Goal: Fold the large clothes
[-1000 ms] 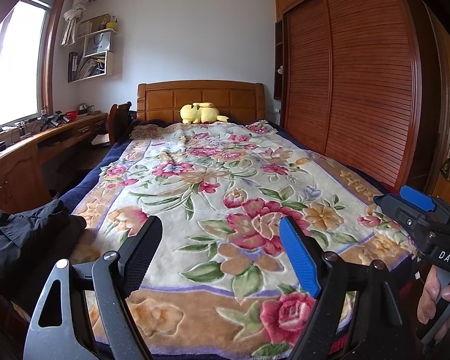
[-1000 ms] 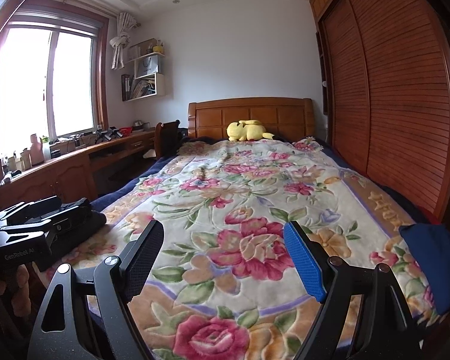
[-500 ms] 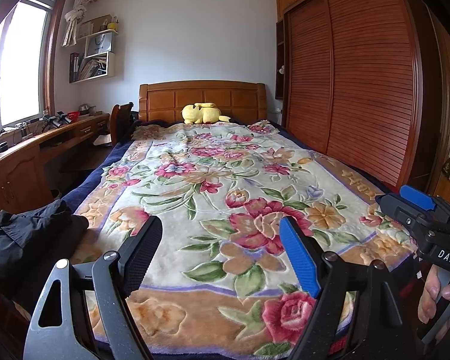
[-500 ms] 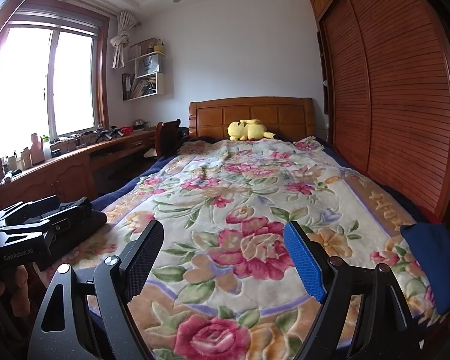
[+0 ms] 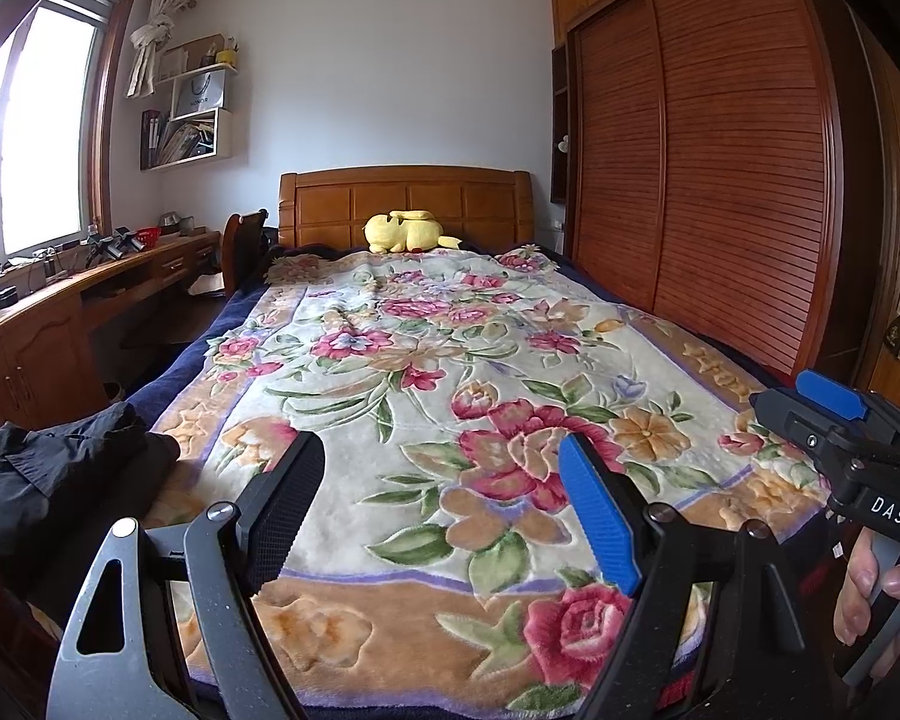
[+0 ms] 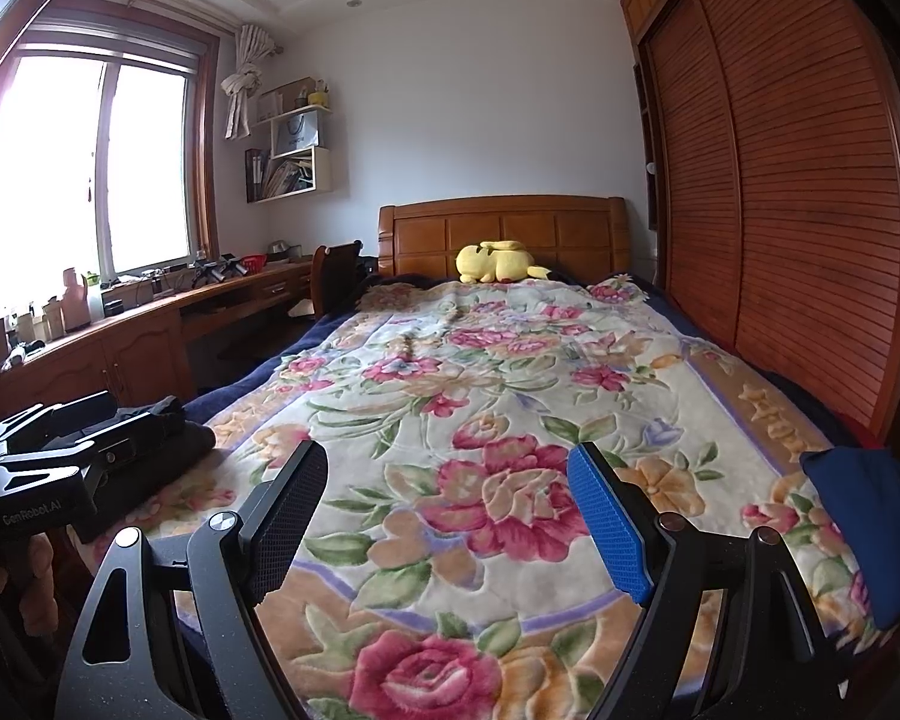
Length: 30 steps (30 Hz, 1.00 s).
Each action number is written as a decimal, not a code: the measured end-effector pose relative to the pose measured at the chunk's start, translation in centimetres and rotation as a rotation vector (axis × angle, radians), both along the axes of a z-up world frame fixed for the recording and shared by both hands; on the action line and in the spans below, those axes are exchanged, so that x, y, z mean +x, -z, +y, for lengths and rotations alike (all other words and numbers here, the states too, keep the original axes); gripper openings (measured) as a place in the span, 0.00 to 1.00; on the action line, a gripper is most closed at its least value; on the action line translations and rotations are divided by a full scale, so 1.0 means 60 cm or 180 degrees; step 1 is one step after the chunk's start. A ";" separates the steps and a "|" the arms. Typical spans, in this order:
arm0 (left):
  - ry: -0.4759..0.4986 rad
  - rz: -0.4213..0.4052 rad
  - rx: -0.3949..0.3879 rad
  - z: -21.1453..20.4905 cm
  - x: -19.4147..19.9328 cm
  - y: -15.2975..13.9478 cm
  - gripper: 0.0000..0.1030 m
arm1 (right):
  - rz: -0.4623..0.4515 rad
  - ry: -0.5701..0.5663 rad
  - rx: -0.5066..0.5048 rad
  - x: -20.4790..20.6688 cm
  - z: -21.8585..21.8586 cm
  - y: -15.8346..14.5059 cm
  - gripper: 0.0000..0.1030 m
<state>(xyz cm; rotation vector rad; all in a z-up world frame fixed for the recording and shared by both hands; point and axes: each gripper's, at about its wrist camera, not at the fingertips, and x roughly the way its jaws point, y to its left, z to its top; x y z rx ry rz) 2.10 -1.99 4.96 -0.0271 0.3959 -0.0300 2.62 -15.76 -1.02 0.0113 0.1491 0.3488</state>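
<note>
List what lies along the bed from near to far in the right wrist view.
Right gripper with open jaws → floral blanket → yellow plush toy → wooden headboard.

A floral blanket point(image 5: 426, 396) covers the bed point(image 5: 408, 198), with a yellow plush toy point(image 5: 405, 231) lying against the wooden headboard. A louvred wardrobe point(image 5: 720, 180) stands along the right side. Under the window point(image 6: 90, 168) runs a cluttered counter point(image 6: 150, 312); wall shelves point(image 6: 294, 156) hang above.
</note>
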 end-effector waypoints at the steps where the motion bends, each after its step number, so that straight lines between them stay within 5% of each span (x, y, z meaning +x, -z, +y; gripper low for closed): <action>1: 0.0000 0.0000 -0.0001 0.000 0.000 0.000 0.79 | -0.0002 -0.0004 0.0000 0.000 0.000 0.000 0.81; 30: -0.0005 0.0019 -0.0010 0.012 0.002 0.004 0.79 | 0.0019 -0.0037 0.0000 0.002 -0.001 0.003 0.81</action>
